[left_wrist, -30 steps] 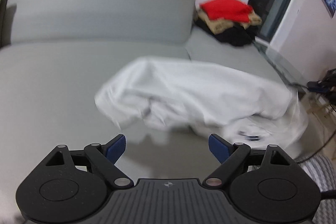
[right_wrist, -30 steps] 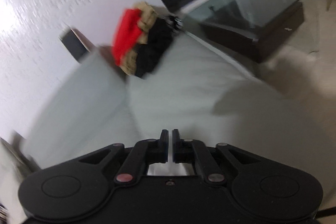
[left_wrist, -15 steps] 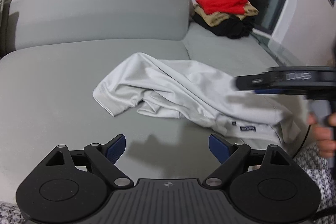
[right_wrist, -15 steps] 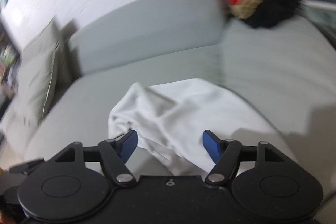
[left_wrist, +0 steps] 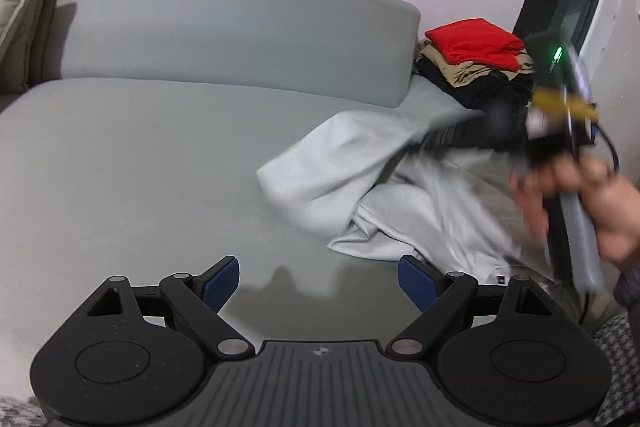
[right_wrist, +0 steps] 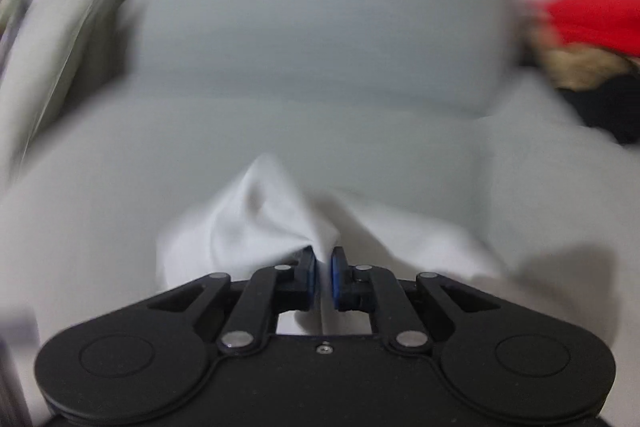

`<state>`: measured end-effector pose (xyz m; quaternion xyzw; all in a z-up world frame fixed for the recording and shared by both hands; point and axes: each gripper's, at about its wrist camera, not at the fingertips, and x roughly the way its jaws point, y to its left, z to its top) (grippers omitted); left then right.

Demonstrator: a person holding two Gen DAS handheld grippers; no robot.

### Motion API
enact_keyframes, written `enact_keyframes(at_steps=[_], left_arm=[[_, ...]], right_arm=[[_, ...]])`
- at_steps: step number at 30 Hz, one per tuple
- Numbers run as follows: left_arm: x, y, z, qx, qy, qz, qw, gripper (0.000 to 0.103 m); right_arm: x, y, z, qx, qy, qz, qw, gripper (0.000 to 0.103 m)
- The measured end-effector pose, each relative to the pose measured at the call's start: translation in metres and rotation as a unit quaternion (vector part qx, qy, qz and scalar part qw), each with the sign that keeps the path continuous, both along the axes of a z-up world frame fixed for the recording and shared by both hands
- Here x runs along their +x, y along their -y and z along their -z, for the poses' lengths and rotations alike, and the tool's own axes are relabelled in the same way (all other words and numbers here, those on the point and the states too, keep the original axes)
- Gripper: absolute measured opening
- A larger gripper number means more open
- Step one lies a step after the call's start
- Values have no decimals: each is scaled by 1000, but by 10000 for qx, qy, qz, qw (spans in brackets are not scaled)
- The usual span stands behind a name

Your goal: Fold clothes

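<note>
Centrally: white garment (left_wrist: 360, 187), crumpled, on grey sofa seat (left_wrist: 140, 167), one fold pinched in closed right gripper (right_wrist: 323, 267) and pulled up. Left gripper (left_wrist: 319, 281) spread wide, holding nothing, garment hem at 1 o'clock. Bare seat toward 9 o'clock; folded pile (left_wrist: 476, 63) at 2 o'clock.

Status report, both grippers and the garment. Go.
Left gripper open, empty, hovering over sofa. Right gripper shut on white garment, lifting a fold. Nothing blocking.
</note>
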<state>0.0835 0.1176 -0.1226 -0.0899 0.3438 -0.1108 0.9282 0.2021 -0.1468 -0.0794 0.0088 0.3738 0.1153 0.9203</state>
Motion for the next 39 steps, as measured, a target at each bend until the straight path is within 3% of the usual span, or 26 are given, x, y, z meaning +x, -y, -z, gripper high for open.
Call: enact_keyframes(at_steps=[2, 5, 7, 11, 13, 15, 17, 19, 21, 23, 24, 26, 29, 32, 37, 38, 39], left_arm=[[3, 2, 2, -71, -34, 91, 9999, 86], [6, 8, 4, -109, -83, 226, 9997, 86], [6, 11, 6, -98, -117, 269, 9995, 86], [8, 10, 10, -416, -295, 318, 9982, 83], [13, 9, 14, -727, -474, 304, 9958, 75], [21, 9, 18, -1186, -702, 283, 9901, 53], [32, 11, 20, -1646, -836, 265, 9825, 43], [46, 12, 25, -2067, -937, 191, 9737, 42], [61, 13, 31, -2471, -1058, 97, 9632, 42], [76, 13, 41, -2823, -1223, -52, 9515, 42], [82, 12, 45, -2946, -1283, -133, 9469, 41], [93, 13, 53, -2998, -1358, -286, 9439, 38], [105, 15, 65, -2995, -1533, -394, 9409, 34], [111, 17, 74, -3059, -1660, -459, 9364, 34], [131, 25, 78, -2980, -1634, -333, 9399, 34], [134, 26, 80, -2955, -1659, -328, 9403, 30], [138, 28, 82, -2928, -1687, -334, 9406, 11]], right_arm=[[12, 42, -15, 613, 121, 970, 9933, 8], [28, 105, -35, 1381, 229, 2363, 9615, 14], [20, 137, -38, 1367, -11, 2784, 9507, 46], [-42, 160, -35, 1904, -30, 2219, 9563, 59], [-73, 172, -34, 2168, -40, 1931, 9569, 65], [-104, 184, -33, 2429, -49, 1640, 9561, 65], [-134, 195, -31, 2686, -59, 1347, 9538, 65], [-165, 207, -30, 2939, -68, 1052, 9500, 65], [-184, 220, -15, 3315, -72, 1019, 9379, 64], [-193, 234, 6, 3813, -144, 1191, 9166, 62], [-197, 240, 13, 4078, -160, 1259, 9042, 54], [-200, 252, 18, 4571, -97, 1324, 8795, 52], [-197, 259, 20, 4760, -20, 1349, 8690, 53], [-192, 258, 19, 4692, -66, 1310, 8733, 53], [-185, 254, 18, 4451, -115, 1272, 8863, 53], [-184, 253, 18, 4400, -116, 1276, 8888, 53], [-182, 251, 18, 4341, -110, 1292, 8915, 53]])
